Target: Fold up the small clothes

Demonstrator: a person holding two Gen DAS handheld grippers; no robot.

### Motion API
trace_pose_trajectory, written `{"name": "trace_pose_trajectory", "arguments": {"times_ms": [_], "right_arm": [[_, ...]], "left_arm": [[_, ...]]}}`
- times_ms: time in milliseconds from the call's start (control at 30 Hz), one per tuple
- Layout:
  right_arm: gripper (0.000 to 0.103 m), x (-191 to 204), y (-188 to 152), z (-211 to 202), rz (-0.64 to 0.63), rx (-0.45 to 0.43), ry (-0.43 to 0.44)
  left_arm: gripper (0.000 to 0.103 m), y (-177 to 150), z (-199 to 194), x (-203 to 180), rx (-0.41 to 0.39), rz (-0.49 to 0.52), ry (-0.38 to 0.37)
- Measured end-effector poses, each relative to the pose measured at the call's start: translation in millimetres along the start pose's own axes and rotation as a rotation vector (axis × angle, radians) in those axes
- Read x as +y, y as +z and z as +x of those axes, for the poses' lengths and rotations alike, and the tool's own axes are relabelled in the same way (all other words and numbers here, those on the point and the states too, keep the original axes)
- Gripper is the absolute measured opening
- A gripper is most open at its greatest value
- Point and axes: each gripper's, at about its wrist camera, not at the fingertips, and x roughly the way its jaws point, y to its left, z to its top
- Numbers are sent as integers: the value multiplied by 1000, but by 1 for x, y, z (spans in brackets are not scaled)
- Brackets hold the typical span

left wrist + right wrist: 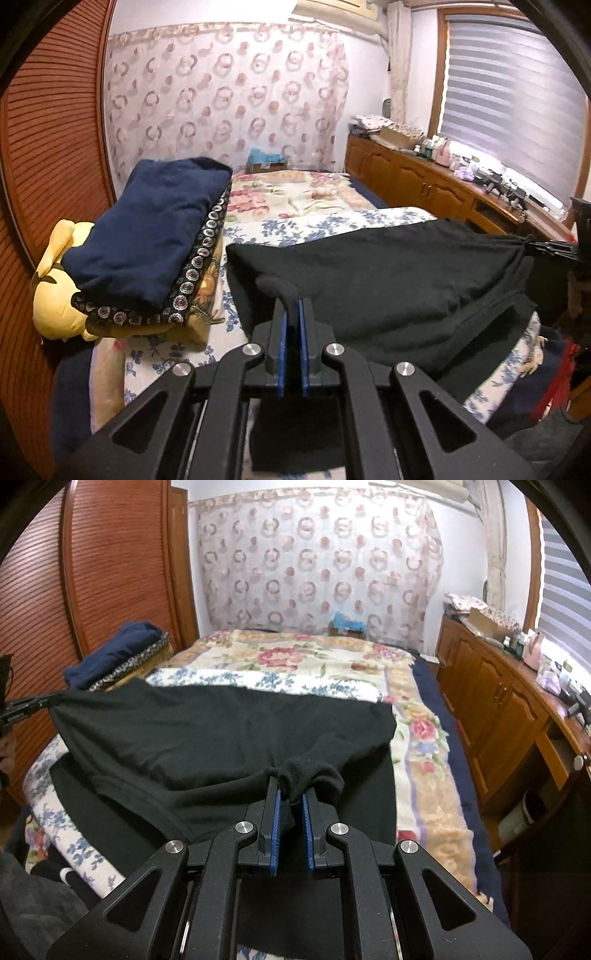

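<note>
Left wrist view: a bed with a floral blanket (295,199) fills the room, a folded navy blue cloth (155,229) stacked at its left edge. The left tongs (292,314) pinch a bunched corner of the black fabric garment (369,280), lifted just over the bed.

Right wrist view: the right tongs (293,794) grip another bunched corner of the same garment, a narrow gap between the blue pads (275,834).

A garment (221,738) lies on the bed (295,657); folded clothes (155,229) stacked at its left, cabinets (491,701) right.
</note>
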Motion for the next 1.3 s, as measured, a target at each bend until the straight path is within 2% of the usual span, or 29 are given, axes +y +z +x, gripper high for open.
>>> {"name": "trace_pose_trajectory", "arguments": {"times_ms": [100,200,400,533,633,767,833,1000,1133,1300], "right_arm": [[8,0,-4,-15,-1,-5,2],[8,0,-19,-22,-2,22,1],[8,-5,-65,6,52,144,13],[9,-4,-80,17,53,181,-7],[14,-5,-80,17,66,175,-7],[19,-5,-78,12,62,165,-14],[21,-4,-77,10,52,162,-22],[32,-3,-74,7,40,150,-46],[38,-2,-71,4,27,139,-82],[50,-4,-65,-5,28,87,-161]], "left_arm": [[4,-9,-11,-3,15,0,-10],[4,-29,-10,-4,53,-3,11],[4,-66,10,5,139,-48,29],[8,-78,15,5,168,-68,51],[15,-81,18,3,182,-70,67],[36,-81,18,4,183,-88,59],[41,-82,21,4,191,-91,61],[43,-88,37,6,250,-96,80],[43,-90,31,-1,245,-73,93],[43,-94,26,-6,238,-52,86]]}}
